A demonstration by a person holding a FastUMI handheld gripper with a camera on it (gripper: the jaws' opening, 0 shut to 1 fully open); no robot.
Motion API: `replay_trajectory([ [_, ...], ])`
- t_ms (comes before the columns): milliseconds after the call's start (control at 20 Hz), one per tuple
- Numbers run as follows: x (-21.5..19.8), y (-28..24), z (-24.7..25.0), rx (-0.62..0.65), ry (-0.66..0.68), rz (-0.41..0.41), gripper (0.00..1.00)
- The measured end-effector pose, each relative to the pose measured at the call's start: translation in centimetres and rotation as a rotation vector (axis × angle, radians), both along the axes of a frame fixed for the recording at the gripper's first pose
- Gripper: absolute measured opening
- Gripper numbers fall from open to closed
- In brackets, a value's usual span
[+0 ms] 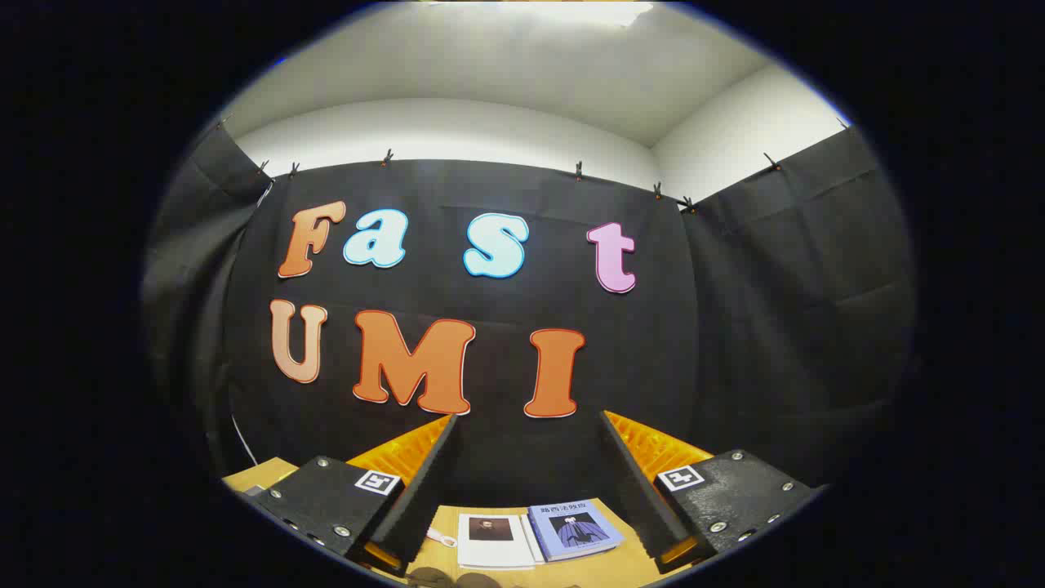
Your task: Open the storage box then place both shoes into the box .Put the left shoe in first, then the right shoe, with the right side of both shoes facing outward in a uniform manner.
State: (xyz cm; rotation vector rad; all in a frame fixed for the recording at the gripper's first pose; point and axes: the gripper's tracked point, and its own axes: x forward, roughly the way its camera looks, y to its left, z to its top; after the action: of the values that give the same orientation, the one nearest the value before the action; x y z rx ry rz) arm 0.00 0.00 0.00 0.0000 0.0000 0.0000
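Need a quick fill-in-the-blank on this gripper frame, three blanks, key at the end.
1. The gripper has its fingers ____, with nothing between them.
2. On the wooden table beyond the fingers lie ____ booklets side by side.
3. The blue booklet lies to the ____ of the white booklet.

Missing words: open; two; right

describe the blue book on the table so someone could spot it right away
On the wooden table below the black cloth wall, two books lie side by side between the open gripper fingers. The blue book sits right of the white book; only its cover is blue.
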Motion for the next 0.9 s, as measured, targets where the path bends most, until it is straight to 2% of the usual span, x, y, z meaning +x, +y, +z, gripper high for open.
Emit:
replay_trajectory([
  [900, -0.4, 2.7, -0.2, 0.036, 0.032, 0.081, 0.99],
])
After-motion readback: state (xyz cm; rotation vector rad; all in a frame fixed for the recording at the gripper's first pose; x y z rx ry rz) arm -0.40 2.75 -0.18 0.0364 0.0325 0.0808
